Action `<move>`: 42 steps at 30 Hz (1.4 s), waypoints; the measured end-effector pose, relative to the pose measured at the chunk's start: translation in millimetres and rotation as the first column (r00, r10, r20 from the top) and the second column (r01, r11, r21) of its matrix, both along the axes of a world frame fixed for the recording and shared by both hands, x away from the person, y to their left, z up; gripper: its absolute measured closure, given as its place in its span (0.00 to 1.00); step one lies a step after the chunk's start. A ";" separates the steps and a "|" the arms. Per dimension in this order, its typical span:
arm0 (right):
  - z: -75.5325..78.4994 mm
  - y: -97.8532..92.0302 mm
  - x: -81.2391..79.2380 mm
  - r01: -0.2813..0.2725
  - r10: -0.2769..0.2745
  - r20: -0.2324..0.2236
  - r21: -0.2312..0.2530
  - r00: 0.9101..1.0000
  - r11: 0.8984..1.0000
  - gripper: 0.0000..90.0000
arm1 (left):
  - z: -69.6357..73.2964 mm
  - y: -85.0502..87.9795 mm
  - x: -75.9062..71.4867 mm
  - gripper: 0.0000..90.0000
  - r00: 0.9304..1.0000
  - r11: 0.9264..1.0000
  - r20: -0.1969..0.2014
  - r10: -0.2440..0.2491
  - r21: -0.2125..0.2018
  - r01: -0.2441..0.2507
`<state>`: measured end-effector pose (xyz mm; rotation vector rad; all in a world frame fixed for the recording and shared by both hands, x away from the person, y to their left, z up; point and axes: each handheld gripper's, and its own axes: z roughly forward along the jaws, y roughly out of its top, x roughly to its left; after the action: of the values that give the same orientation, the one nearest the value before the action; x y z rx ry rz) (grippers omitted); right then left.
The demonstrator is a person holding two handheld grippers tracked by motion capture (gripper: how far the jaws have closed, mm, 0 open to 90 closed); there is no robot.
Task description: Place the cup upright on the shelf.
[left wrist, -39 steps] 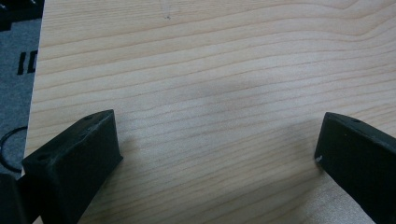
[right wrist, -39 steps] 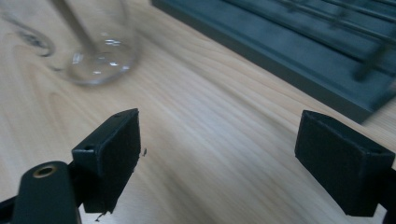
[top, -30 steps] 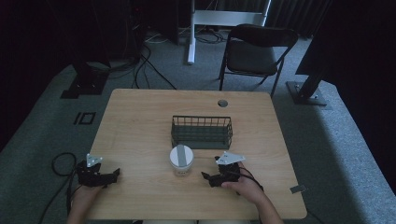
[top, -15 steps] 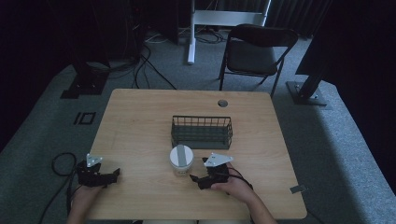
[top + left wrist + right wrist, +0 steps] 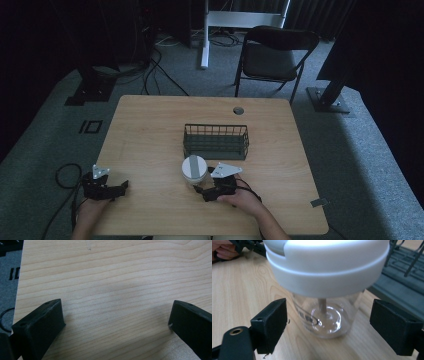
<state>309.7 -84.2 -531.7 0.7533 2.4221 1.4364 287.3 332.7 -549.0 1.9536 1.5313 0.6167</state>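
Observation:
A clear plastic jar with a white lid stands upright on the wooden table, just in front of a dark wire basket. My right gripper is open right behind the jar, its jaws spread wider than the jar and on either side of it, not touching. My left gripper rests open near the table's front left corner, with bare wood between its jaws.
The wire basket sits just beyond the jar. A round cable hole lies near the table's far edge. A folding chair stands behind the table, and cables lie on the floor at the left.
My right gripper has slid left and forward toward the jar, which now stands between its open jaws. The left gripper has stayed still.

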 end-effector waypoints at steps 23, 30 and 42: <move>-3.6 24.3 2.1 0.075 -0.076 0.009 0.055 0.997 0.996 0.16 | 0.0 0.0 0.0 0.00 1.000 1.000 0.000 0.000 0.000 0.000; -5.3 30.4 1.1 0.091 -0.093 0.034 0.037 0.995 0.995 0.16 | 0.0 0.0 0.0 0.00 1.000 1.000 0.000 0.000 0.000 0.000; -10.2 43.7 -1.7 0.153 -0.153 0.032 0.020 0.988 0.988 0.19 | 0.0 0.0 0.0 0.00 1.000 1.000 0.000 0.000 0.000 0.000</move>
<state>308.0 -40.5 -541.9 0.8904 2.2749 1.4011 287.3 332.7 -549.0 1.9534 1.5314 0.6168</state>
